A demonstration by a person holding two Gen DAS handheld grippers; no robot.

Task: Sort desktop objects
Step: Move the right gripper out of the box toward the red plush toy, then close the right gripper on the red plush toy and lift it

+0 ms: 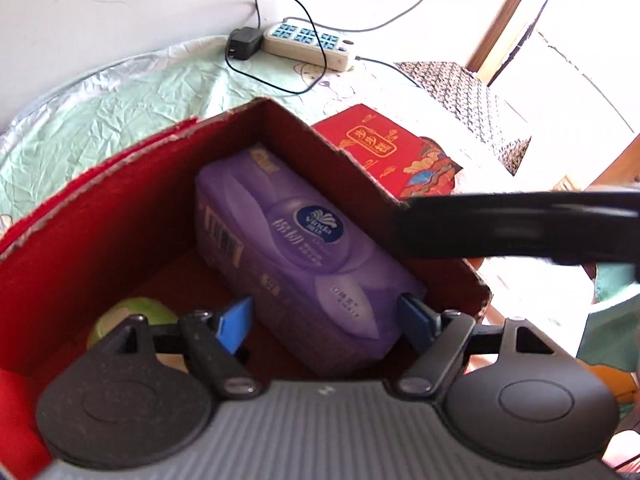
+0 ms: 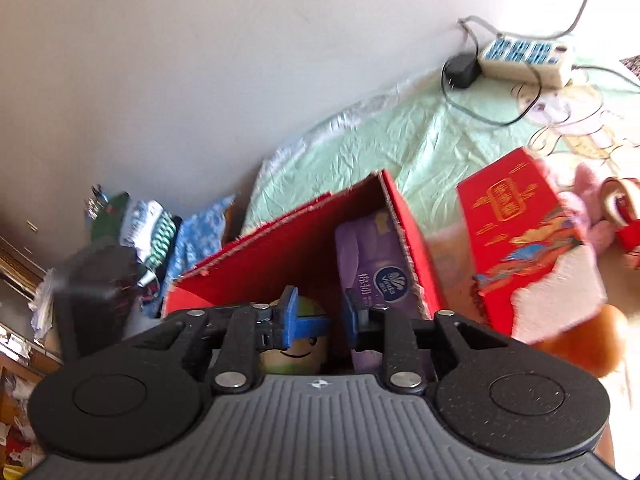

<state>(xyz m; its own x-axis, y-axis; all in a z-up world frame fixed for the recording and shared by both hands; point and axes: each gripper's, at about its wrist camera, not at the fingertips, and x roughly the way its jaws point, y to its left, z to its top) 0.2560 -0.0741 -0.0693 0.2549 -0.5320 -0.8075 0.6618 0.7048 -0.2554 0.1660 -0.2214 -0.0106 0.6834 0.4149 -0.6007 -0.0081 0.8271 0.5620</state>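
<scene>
A red cardboard box [image 1: 80, 216] stands open on the green tablecloth. Inside it lies a purple tissue pack [image 1: 296, 248] and a green round toy [image 1: 132, 316]. My left gripper [image 1: 326, 320] is open above the box, its blue pads either side of the pack's near end, not clamping it. In the right wrist view the box [image 2: 280, 248] holds the tissue pack [image 2: 376, 256] and the green toy with a blue band and a smiling face [image 2: 300, 344]. My right gripper [image 2: 320, 320] is open just above that toy, its blue pads apart.
A red patterned gift box [image 1: 384, 148] [image 2: 520, 232] lies right of the box. A power strip [image 1: 308, 44] with a black adapter and cables sits by the wall. A pink plush [image 2: 588, 200] and clutter [image 2: 140, 232] flank the table.
</scene>
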